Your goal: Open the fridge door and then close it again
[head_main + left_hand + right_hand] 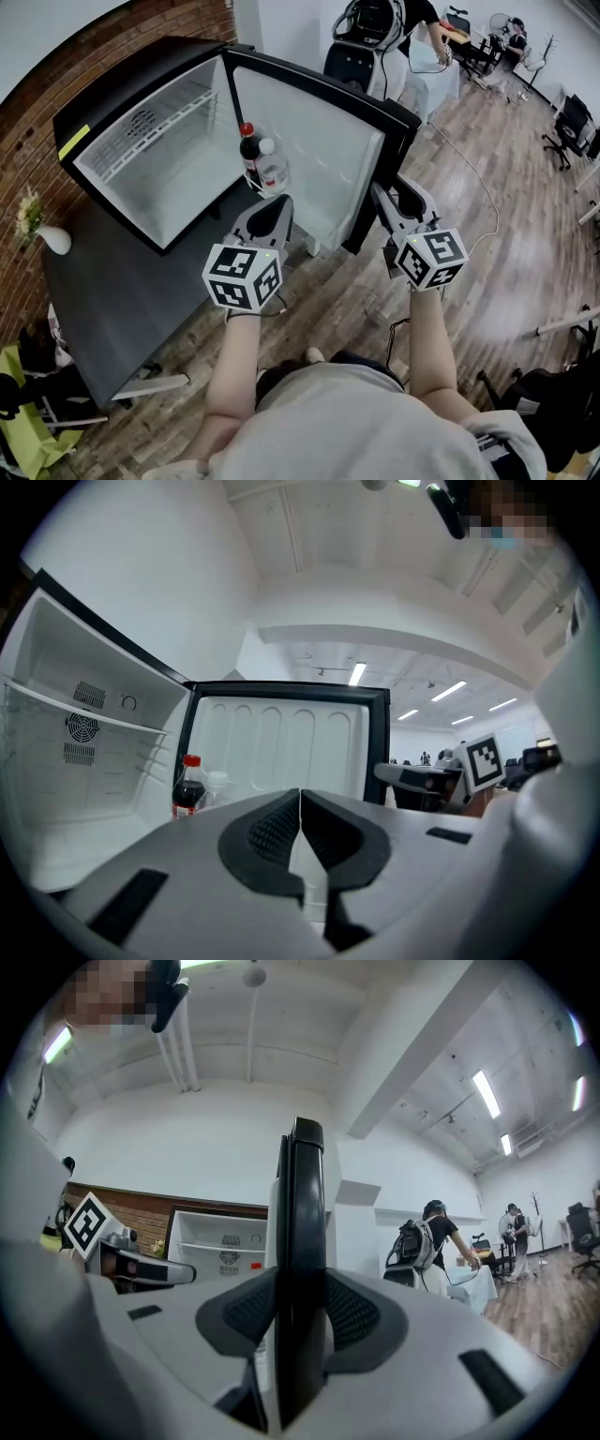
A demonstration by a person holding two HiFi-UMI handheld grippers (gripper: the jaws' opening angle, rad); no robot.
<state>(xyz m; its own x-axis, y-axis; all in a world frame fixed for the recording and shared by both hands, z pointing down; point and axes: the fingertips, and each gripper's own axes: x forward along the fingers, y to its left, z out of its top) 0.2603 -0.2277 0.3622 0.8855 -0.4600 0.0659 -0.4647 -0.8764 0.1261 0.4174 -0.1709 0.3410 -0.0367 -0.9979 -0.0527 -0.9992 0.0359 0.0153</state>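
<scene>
Wood-plank flooring (487, 187) and a red brick wall (28, 155) surround the scene in the head view. The right gripper view alone shows the right gripper (302, 1288) pinching: its ribbed black pads press on either side of the black-framed fridge door (305, 1204), seen edge-on and upright. The head view places this gripper (381, 197) on the door's free edge (319, 155), with the door swung wide.

The left gripper view shows the left gripper (300, 803) with its pads pressed together and nothing between them. Ahead of it and to the left, a dark cola bottle with a red cap (187, 794) and a clear bottle with a white cap (217, 787) stand against the door's white inner face. Further left is the small black fridge with a white interior (84, 752).
</scene>
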